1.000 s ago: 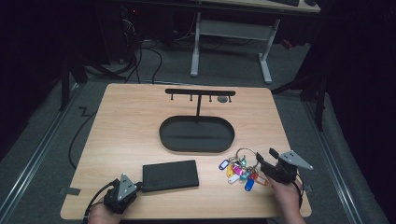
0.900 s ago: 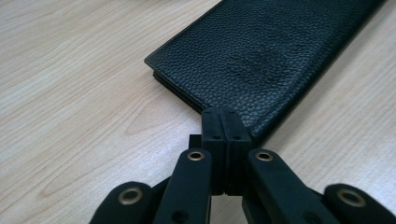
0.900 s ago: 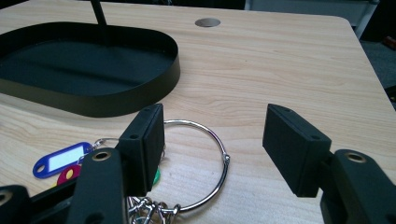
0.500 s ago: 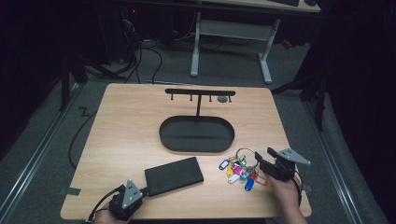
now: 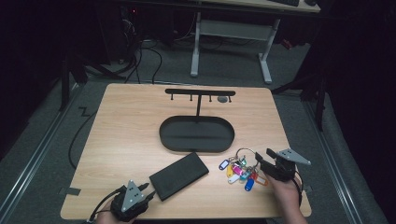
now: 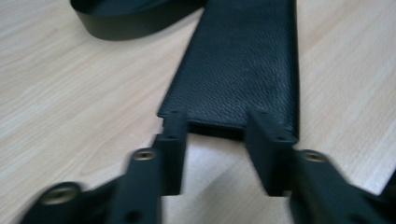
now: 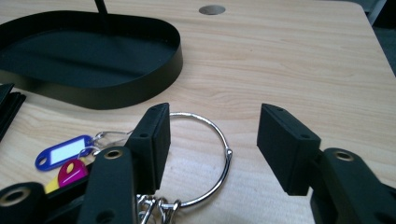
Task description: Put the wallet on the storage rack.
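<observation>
Near the black tray [image 5: 196,135], the left tool [image 6: 215,140] has just been opening at the wallet's [image 6: 243,70] end; the right tool [image 7: 212,149], just been closing, gapes over the key ring [image 7: 219,140].

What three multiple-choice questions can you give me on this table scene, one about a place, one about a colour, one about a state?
1. Where does the black wallet lie?
A. in the oval tray
B. on the table, by the left gripper
C. on the rack

2. What colour is the oval tray?
A. black
B. white
C. red

3. How do the right gripper's jaws stand?
A. clamped on a tag
B. apart around the key ring
C. shut on nothing

Answers: 1 B, it rests flat before the left gripper. 2 A, rim and floor are black. 3 B, the key ring sits between spread pads.
</observation>
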Demonstrator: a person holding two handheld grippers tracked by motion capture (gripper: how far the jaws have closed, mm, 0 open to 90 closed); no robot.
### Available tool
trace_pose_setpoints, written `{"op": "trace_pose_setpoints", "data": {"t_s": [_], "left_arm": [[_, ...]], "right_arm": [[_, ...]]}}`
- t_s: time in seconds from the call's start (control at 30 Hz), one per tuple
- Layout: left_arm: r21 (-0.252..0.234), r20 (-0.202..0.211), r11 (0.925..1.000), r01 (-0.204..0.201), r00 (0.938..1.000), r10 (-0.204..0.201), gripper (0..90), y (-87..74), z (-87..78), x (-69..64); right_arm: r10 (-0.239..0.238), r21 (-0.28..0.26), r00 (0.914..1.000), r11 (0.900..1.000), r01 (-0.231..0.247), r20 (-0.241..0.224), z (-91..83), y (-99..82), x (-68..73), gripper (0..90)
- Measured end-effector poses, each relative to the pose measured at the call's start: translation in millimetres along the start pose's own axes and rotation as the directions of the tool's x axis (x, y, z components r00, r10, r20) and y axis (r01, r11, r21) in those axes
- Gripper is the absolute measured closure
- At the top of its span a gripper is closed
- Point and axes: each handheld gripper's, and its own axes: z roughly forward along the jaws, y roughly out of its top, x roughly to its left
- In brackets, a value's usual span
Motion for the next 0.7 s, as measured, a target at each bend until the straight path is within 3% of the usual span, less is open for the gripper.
{"op": "trace_pose_setpoints", "data": {"t_s": [0.1,0.3,0.5,0.7], "left_arm": [[-0.025,0.001,0.9997,-0.007,1.0000,0.007,47.1,2.3,1.1,2.3],[-0.043,0.051,0.9981,-0.045,0.9976,0.047,41.2,15.3,12.1,0.4],[-0.042,0.111,0.9955,-0.085,0.9898,0.089,40.4,24.6,26.5,-6.9],[-0.036,0.138,0.9941,-0.102,0.9848,0.106,41.0,29.5,34.1,-10.4]], "right_arm": [[0.003,0.007,1.0000,1.0000,-0.003,-0.009,-3.3,-0.2,0.8,46.9],[-0.025,0.004,0.9996,0.9997,0.025,0.012,-17.5,-7.5,4.2,46.9],[-0.023,0.014,0.9990,0.9996,0.023,0.039,-32.0,-18.5,-3.4,40.7],[-0.042,0.009,0.9978,0.9991,0.042,0.051,-39.8,-23.7,-3.9,43.8]]}}
